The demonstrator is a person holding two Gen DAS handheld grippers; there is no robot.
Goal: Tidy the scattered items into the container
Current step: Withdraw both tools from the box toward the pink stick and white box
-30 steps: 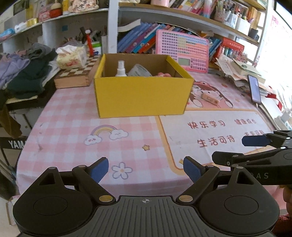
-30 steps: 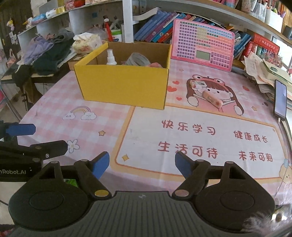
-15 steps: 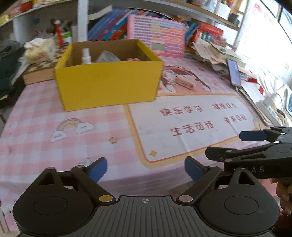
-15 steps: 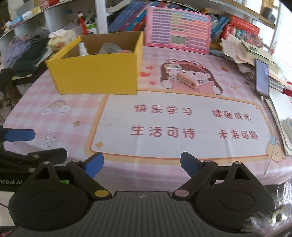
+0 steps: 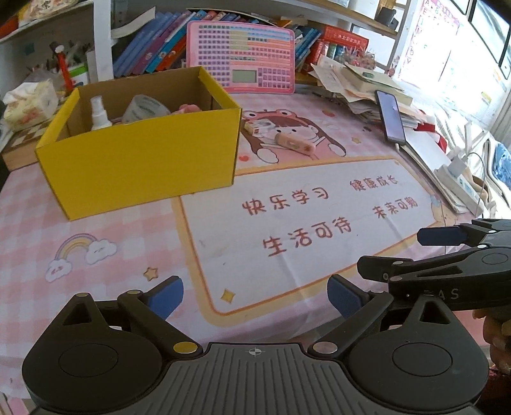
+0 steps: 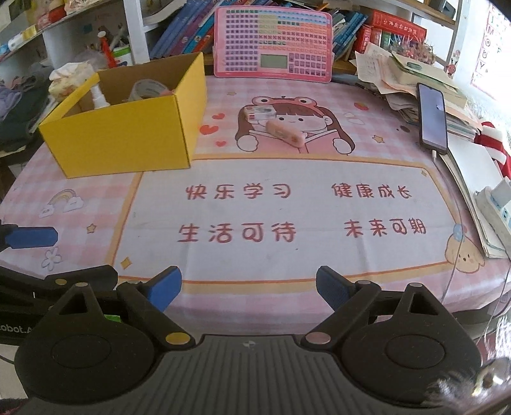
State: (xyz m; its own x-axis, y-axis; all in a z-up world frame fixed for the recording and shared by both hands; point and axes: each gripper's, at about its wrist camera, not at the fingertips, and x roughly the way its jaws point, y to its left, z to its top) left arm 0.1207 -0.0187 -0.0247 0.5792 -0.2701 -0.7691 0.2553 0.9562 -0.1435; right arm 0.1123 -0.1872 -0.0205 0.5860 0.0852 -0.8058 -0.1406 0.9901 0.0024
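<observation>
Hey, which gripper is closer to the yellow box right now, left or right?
Left, though not by much. The left gripper hangs open over the table's near edge, on the yellow box's side. The right gripper, also open and empty, sits further along that edge, away from the box.

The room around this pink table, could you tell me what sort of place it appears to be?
Probably a child's study corner at home: shelves of children's books, a pink learning tablet toy propped against them, and a cartoon tablecloth on the table.

Cluttered bookshelves (image 6: 179, 28) — bright window (image 5: 479, 48)
</observation>
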